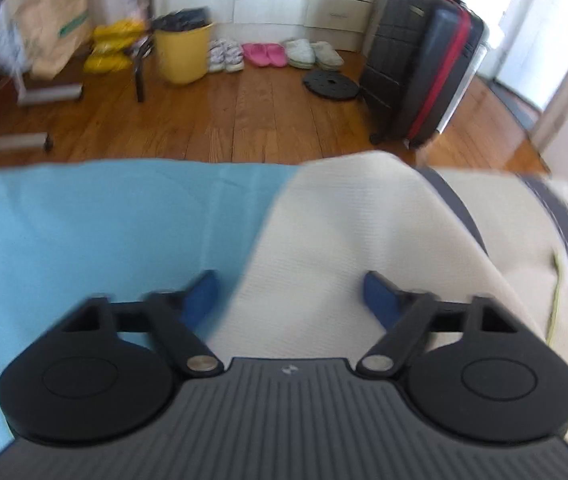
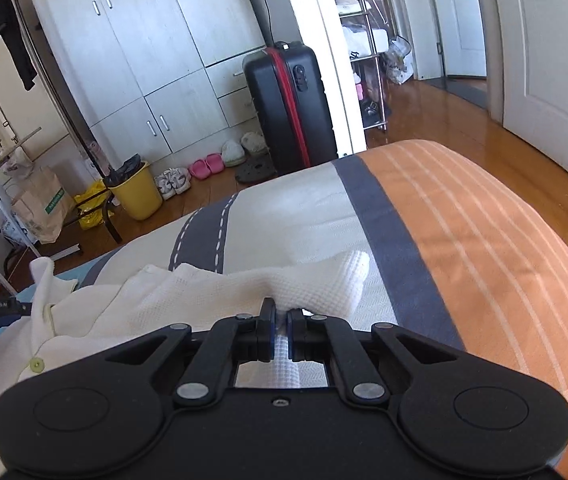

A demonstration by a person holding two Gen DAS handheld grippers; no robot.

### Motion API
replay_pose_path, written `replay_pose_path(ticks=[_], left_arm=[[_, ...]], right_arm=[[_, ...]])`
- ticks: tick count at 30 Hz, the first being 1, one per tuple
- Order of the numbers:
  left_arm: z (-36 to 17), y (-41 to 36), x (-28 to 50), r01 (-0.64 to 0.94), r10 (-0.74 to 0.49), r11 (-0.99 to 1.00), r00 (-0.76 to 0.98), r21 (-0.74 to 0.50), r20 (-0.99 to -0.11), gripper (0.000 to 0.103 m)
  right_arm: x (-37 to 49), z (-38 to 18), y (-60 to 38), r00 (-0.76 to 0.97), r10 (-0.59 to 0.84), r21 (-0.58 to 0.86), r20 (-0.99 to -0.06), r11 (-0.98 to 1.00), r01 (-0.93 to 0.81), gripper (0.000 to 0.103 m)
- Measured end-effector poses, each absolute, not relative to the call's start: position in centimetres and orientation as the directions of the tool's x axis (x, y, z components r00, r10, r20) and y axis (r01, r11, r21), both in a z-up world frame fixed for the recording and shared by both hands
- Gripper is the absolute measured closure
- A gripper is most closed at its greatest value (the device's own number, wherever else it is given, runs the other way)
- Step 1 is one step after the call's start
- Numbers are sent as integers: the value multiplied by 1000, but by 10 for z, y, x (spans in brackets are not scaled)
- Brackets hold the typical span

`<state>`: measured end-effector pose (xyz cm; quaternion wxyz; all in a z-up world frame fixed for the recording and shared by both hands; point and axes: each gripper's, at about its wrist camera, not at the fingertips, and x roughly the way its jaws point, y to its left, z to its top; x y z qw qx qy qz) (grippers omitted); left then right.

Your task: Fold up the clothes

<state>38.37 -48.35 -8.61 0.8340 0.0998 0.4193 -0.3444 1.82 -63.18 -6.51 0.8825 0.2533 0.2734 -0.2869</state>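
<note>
The white waffle-knit shirt (image 2: 187, 300) lies rumpled across the striped bedspread (image 2: 464, 240), low and centre in the right wrist view. The right gripper (image 2: 279, 334) pinches a ridge of it; the left gripper (image 1: 290, 296) hovers spread over its edge beside a blue sheet (image 1: 83, 220), gripping nothing. This looks like the opening grab; next the left needs its own hold. Writing on the paper bag (image 2: 43, 208) is illegible.

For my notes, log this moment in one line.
right gripper: shut on white shirt | left gripper: open over shirt | bed
</note>
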Motion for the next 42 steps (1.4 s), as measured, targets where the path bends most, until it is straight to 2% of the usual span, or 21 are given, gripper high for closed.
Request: replay_pose_path(ticks=[1,2,6,8,11,13,15,17,19,24,28,31,33,35,39,40,41,42], left_arm=[[-82,-487,373,691,-500,717,414,-94,-761,95],[-78,-490,361,722,-509,689,417,-65,-753,101],[-31,-461,291,798,-683,598,460,-74,-567,101],[-17,-445,253,846,-751,525,408,-94,-520,101],[-19,-427,198,901,-792,402,252,-165,-556,101],[-39,-424,166,931,-735,336,166,-140,-658,100],[-61,-422,135,959,-659,258,85,-118,-747,98],[-71,-415,116,967,-627,215,30,-135,-779,95],[-66,-402,114,959,-647,229,21,-167,-762,93],[-36,-381,140,894,-738,365,109,-258,-666,59],[-31,-399,175,788,-729,499,156,-362,-666,59],[-51,-416,193,679,-734,528,64,-510,-676,59],[-67,-432,193,639,-726,536,16,-552,-687,59],[-78,-446,186,646,-661,597,61,-475,-748,59],[-84,-460,172,672,-607,653,188,-350,-772,59],[-84,-461,171,665,-596,671,219,-329,-772,63],[-82,-462,168,692,-575,672,261,-266,-776,85],[-80,-464,165,714,-555,670,302,-201,-775,102]], right_arm=[[18,-67,-631,685,-365,293,-630,706,645,96],[18,-66,-630,684,-366,290,-631,707,646,96],[18,-65,-626,678,-369,281,-636,708,648,95],[17,-64,-627,677,-366,284,-639,706,649,95],[15,-64,-628,676,-359,296,-643,698,652,95],[14,-66,-628,671,-354,303,-651,690,657,95],[14,-68,-629,663,-346,307,-664,682,663,95],[13,-70,-628,653,-341,301,-676,681,668,95],[13,-70,-629,646,-340,297,-684,679,672,95],[12,-73,-635,647,-326,321,-689,663,677,94],[11,-73,-634,648,-325,325,-688,660,677,94],[9,-69,-634,663,-323,338,-675,663,667,94],[7,-68,-634,671,-317,350,-670,663,662,94],[6,-69,-636,678,-310,362,-667,660,658,94],[6,-71,-639,682,-302,376,-666,654,656,94],[6,-71,-639,683,-302,375,-665,655,656,94],[6,-71,-638,683,-304,372,-665,658,655,94],[6,-71,-638,682,-305,368,-664,660,654,94]])
